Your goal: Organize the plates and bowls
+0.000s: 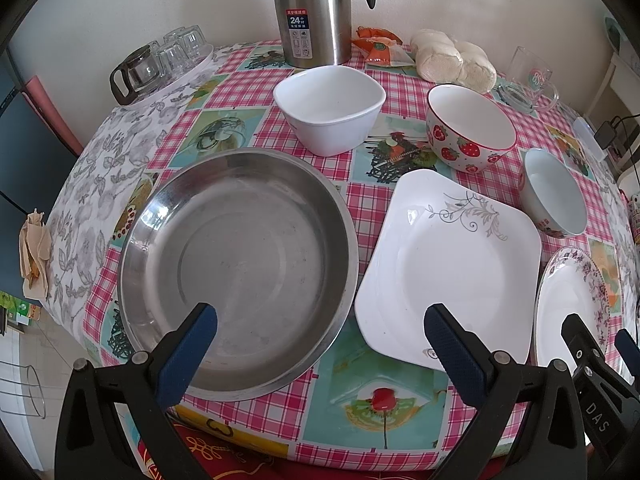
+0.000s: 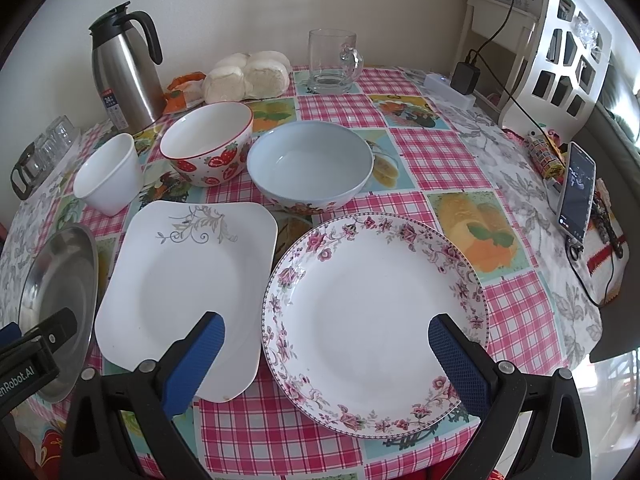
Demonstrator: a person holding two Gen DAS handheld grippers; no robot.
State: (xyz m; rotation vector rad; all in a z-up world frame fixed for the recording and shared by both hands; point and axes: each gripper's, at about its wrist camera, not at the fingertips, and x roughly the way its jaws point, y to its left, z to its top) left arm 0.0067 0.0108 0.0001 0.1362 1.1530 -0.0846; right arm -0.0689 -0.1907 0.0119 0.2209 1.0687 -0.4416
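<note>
Soft, even daylight fills both sharp views, with faint shadows, mild glare on the steel pan (image 1: 240,264) and flask (image 1: 312,12), strong fisheye bending, and dark vignetted corners at the edges.

left gripper (image 1: 320,328), right gripper (image 2: 326,330): black frames, blue textured jaws, silver pivot screws, white lettering.

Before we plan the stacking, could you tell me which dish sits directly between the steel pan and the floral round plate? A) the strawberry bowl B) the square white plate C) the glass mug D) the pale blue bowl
B: the square white plate lies between the steel pan and the floral round plate.
</note>
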